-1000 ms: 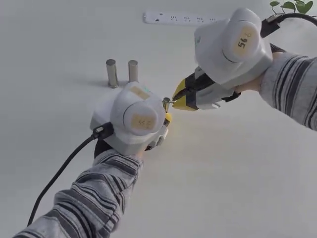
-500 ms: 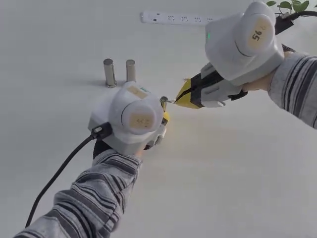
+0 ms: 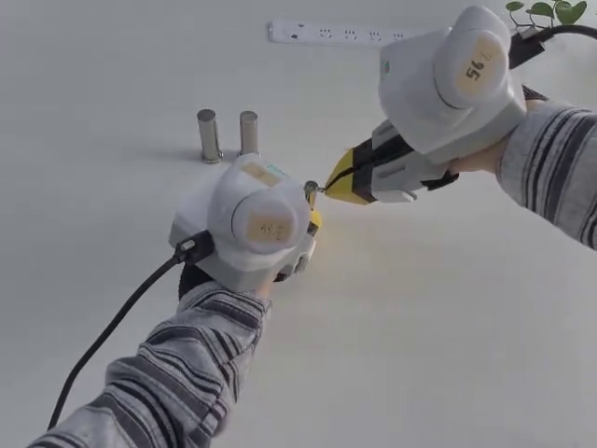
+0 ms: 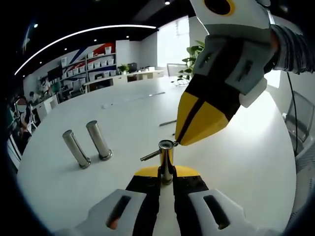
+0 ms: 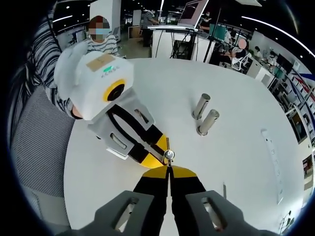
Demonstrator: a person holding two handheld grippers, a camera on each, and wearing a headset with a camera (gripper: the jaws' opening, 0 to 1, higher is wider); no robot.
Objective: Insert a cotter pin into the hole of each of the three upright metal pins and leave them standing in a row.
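**Cotter pin part-way through the held pin: small, light parts, fine grips**

My left gripper [image 4: 166, 178] is clamped narrow on the lower shank of one metal pin [image 4: 166, 156]. The pin stands upright just ahead of the gripper's jaw tips. My right gripper [image 5: 169, 171] is pinched almost closed on the cotter pin [image 4: 149, 156]. Its thin leg pokes out of the pin's head on the side away from the right jaws. The two other pins [image 4: 87, 144] stand side by side on the table [image 4: 236, 147], ahead and to the left of the left gripper and well apart from it.

I judge the metal pin to be smooth, rigid steel, heavy for its size and slippery on its round flanks. I want it held low and square, with the cross-hole left clear. The cotter pin looks like light, springy wire that would bend or twist easily, so I would grip it near its looped end and push straight along the hole.

The yellow jaw tips hide the hole and the loop, so I cannot tell how deep the cotter pin sits. In the head view the left jaws are under the gripper's own housing. Whether the two standing pins carry cotter pins is too small to make out.
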